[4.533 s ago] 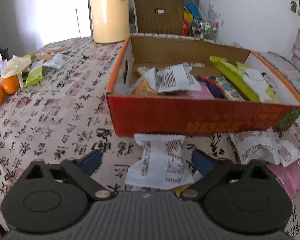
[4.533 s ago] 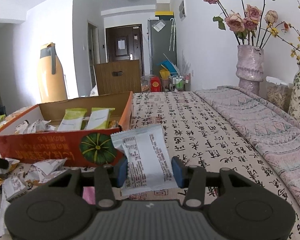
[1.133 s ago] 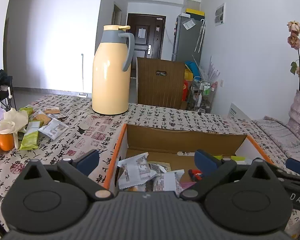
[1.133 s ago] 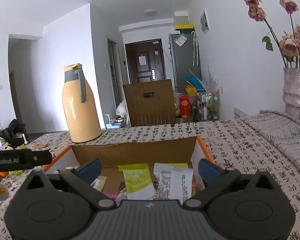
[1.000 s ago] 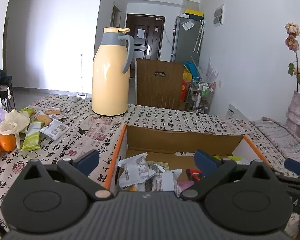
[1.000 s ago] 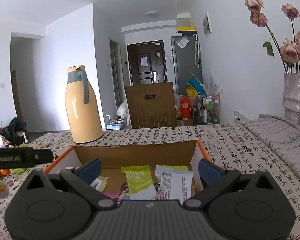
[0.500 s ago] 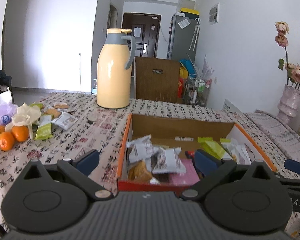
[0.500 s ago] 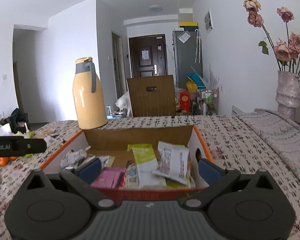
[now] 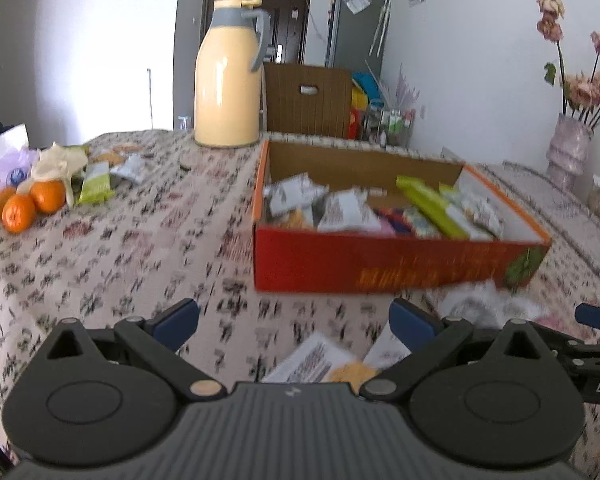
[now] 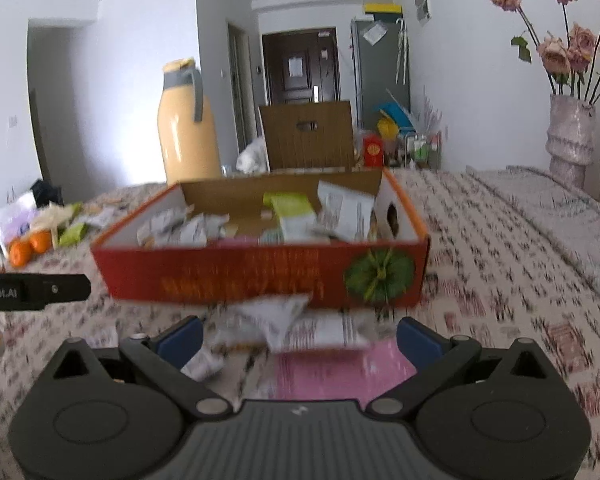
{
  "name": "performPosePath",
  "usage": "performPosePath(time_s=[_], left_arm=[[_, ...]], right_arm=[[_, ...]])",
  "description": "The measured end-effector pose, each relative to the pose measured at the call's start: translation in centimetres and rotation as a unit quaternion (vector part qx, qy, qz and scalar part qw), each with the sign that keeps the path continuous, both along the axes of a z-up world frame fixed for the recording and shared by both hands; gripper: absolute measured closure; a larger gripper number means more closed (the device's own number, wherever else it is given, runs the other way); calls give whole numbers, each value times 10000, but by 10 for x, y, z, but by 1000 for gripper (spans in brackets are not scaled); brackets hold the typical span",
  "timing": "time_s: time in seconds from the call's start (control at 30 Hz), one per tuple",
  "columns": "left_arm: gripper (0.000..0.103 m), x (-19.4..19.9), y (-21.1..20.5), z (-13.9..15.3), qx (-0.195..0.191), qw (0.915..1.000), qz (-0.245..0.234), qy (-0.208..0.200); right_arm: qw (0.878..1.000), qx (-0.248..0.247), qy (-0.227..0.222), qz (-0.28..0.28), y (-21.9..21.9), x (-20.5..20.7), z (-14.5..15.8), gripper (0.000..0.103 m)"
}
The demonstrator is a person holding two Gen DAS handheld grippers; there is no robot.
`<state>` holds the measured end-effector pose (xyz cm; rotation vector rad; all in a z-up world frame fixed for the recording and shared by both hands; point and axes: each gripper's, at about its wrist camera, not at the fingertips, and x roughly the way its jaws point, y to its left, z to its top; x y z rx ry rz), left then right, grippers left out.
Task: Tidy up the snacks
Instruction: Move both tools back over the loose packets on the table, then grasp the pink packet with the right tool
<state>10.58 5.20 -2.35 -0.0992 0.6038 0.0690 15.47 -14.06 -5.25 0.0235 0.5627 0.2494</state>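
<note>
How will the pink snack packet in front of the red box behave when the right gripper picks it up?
The pink packet lies flat and thin, so it is probably light and floppy. Its glossy film may slip. White packets overlap its far edge and could shift.

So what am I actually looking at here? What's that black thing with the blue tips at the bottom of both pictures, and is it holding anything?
Those are two hand-held grabbers, one in each of a person's hands; there is no robot arm. Each carries a wide-angle camera looking forward along its two fingers, so each picture shows its own grabber from behind.

One picture is from the left gripper, the other from the right gripper. The blue tips are the finger pads. Both stand wide open and hold nothing.

On the patterned tablecloth sits a red cardboard box already holding several snack packets. More loose packets lie on the cloth in front of the box, including a pink packet. Further back are a yellow flask and some oranges. The pictures are somewhat blurred, so labels cannot be read.
</note>
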Motion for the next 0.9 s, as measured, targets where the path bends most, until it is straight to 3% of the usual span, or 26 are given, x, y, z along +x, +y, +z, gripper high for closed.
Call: performPosePath(time_s=[0.33, 0.7, 0.8, 0.9], left_arm=[[0, 2, 5, -25, -58, 9999, -33, 125], [0, 6, 8, -31, -233, 9995, -31, 225], [0, 6, 10, -32, -271, 9993, -25, 245], [0, 6, 10, -32, -296, 9993, -23, 245]], right_arm=[[9996, -122, 192, -189, -14, -8, -13, 0], [9961, -602, 648, -70, -14, 38, -21, 0], [9943, -534, 923, 2, -15, 51, -29, 0], [9947, -537, 880, -19, -14, 51, -33, 0]])
